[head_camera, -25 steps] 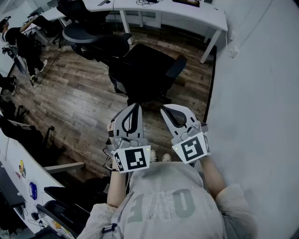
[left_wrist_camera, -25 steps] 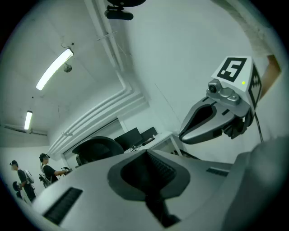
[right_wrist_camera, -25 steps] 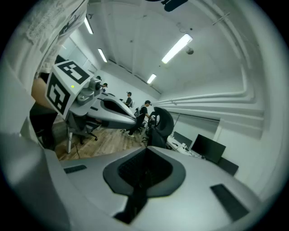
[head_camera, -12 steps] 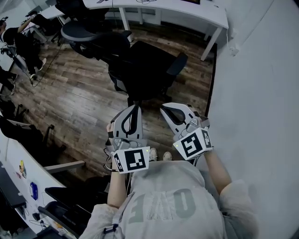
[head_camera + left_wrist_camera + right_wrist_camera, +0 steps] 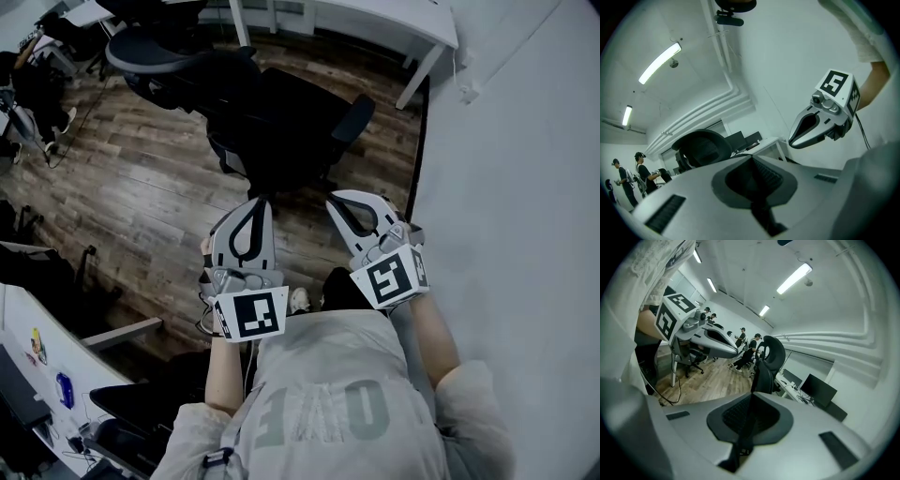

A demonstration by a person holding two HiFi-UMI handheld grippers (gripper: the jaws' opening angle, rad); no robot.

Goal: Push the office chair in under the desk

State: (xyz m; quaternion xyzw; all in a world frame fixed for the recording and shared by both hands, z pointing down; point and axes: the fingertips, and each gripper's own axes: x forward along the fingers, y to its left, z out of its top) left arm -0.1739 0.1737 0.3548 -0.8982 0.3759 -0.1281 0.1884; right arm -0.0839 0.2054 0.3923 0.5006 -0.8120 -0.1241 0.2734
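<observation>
Claws first: the left claw [image 5: 255, 202] has its jaws pressed together with nothing between them, and the right claw [image 5: 334, 201] is closed and empty in the same way, as each claw's own view shows plainly. From the head view the two are held side by side in front of the person's grey shirt [image 5: 328, 394], a gap between them, both tips pointing toward the black office chair [image 5: 292, 117]. The chair stands on the wooden floor [image 5: 141, 187] just ahead of the claws, and neither claw touches it. It sits out in the open, short of the white bench [image 5: 394, 23] that runs along the top edge of that view, so the seat is not tucked beneath the top. One bench leg [image 5: 418, 75] slants down to the floor to the right of the chair, next to the white wall [image 5: 516, 187]. In the right gripper view the chair's tall back rises beyond the closed jaws, with a dark monitor [image 5: 818, 390] on a bench to its right and several people [image 5: 745, 341] far off across the room.
</observation>
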